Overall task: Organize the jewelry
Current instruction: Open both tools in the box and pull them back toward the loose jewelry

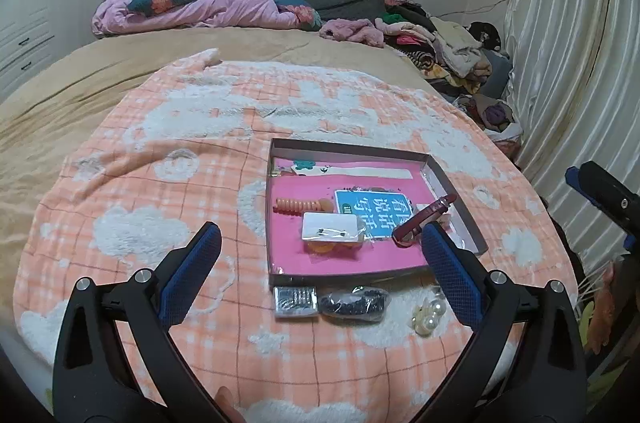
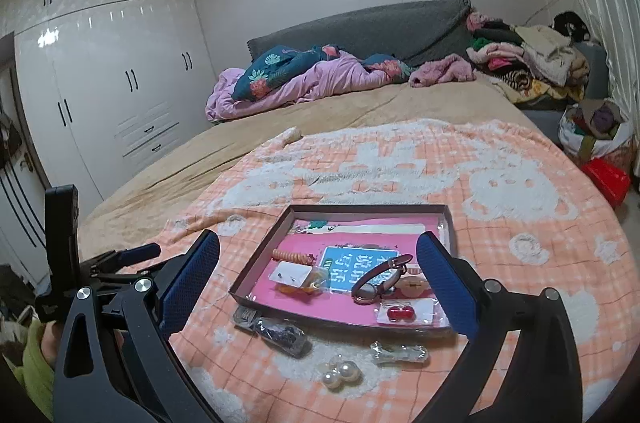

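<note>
Your left tongs [image 1: 320,259] and right tongs [image 2: 318,275] both stand spread, gripping nothing. At 12 o'clock of each, the tray [image 2: 256,265] on the blanket [image 2: 520,191] holds the watch [image 2: 378,279]. Pearls [image 2: 340,375] lie loose at 6 o'clock of it.

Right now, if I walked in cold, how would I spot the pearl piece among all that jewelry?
Find the shallow box with the pink lining on the orange checked blanket. Outside its near edge a few items lie in a row on the blanket. The pearl cluster is the only bare one, round glossy white beads, while the dark beads beside it sit in a clear bag.
</note>
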### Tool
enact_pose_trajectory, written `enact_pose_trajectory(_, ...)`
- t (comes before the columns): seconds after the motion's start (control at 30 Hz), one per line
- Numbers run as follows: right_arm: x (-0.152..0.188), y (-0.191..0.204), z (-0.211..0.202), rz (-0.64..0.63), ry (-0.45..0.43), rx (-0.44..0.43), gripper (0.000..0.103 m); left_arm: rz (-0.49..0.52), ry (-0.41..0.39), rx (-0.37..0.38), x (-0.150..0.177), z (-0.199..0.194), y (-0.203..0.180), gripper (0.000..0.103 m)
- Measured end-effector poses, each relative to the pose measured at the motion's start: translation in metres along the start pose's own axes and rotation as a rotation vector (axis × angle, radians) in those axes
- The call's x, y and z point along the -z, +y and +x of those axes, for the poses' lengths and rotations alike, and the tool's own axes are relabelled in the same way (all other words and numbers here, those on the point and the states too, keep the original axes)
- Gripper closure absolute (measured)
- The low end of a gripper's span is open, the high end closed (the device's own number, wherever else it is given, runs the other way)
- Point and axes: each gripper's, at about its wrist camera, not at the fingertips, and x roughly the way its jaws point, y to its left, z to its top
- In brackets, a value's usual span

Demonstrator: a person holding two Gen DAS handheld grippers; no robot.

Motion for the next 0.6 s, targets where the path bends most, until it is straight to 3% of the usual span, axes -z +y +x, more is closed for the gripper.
enact_pose_trajectory(0.6, 0.030, 0.007, -0.006, -0.047, 0.063, -0.022, 0.004, 0.010, 0.050, -0.065, 0.025, -0.012, 0.012, 0.010)
